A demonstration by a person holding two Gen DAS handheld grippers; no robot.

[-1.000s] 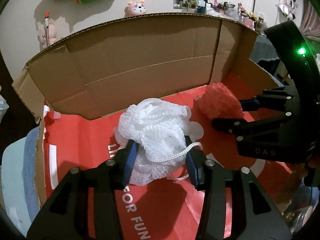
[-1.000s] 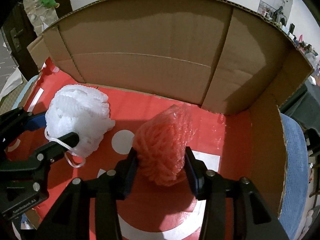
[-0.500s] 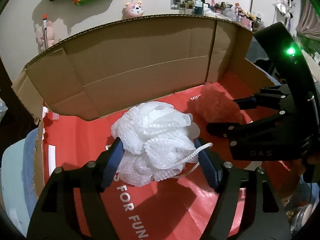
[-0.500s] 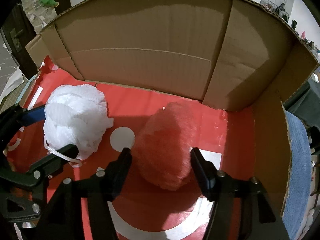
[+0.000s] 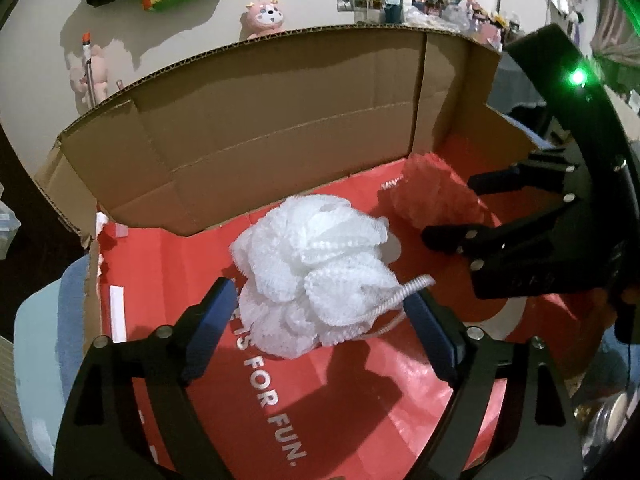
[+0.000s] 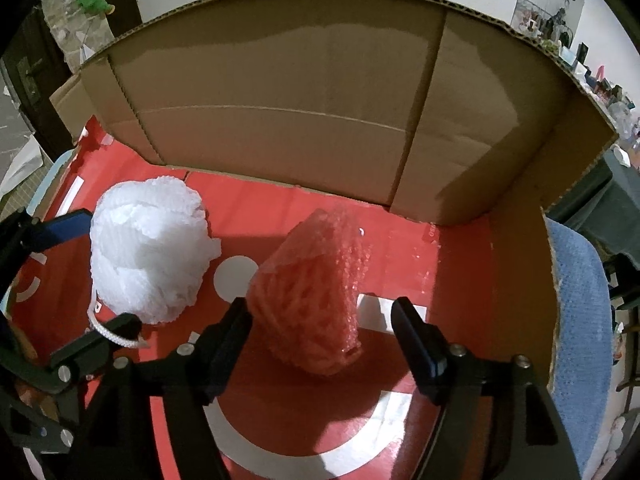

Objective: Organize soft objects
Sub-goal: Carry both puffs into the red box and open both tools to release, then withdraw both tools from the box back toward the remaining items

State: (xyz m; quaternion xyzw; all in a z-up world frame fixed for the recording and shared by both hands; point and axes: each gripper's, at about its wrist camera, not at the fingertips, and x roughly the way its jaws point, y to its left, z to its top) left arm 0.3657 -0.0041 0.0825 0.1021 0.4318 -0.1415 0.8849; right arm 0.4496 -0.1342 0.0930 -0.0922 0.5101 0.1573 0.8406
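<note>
A white mesh bath pouf (image 5: pixel 312 276) with a white cord loop lies on the red floor of an open cardboard box (image 5: pixel 280 120). My left gripper (image 5: pixel 320 304) is open around it, its fingers wide on both sides. The pouf also shows in the right wrist view (image 6: pixel 148 256). A red mesh pouf (image 6: pixel 316 296) lies to its right on the box floor. My right gripper (image 6: pixel 320 320) is open around the red pouf, its fingers apart from it. The red pouf (image 5: pixel 436 196) and the right gripper (image 5: pixel 452 212) also show in the left wrist view.
The box's brown back flap (image 6: pixel 300 100) stands upright behind both poufs, and a side flap (image 6: pixel 520 280) closes the right. A blue cloth (image 6: pixel 580 320) lies outside the right wall. Plush toys (image 5: pixel 264 16) hang on the far wall.
Both grippers were shut on their poufs a second ago. Both have opened wide, and the poufs now rest loose on the box floor.
</note>
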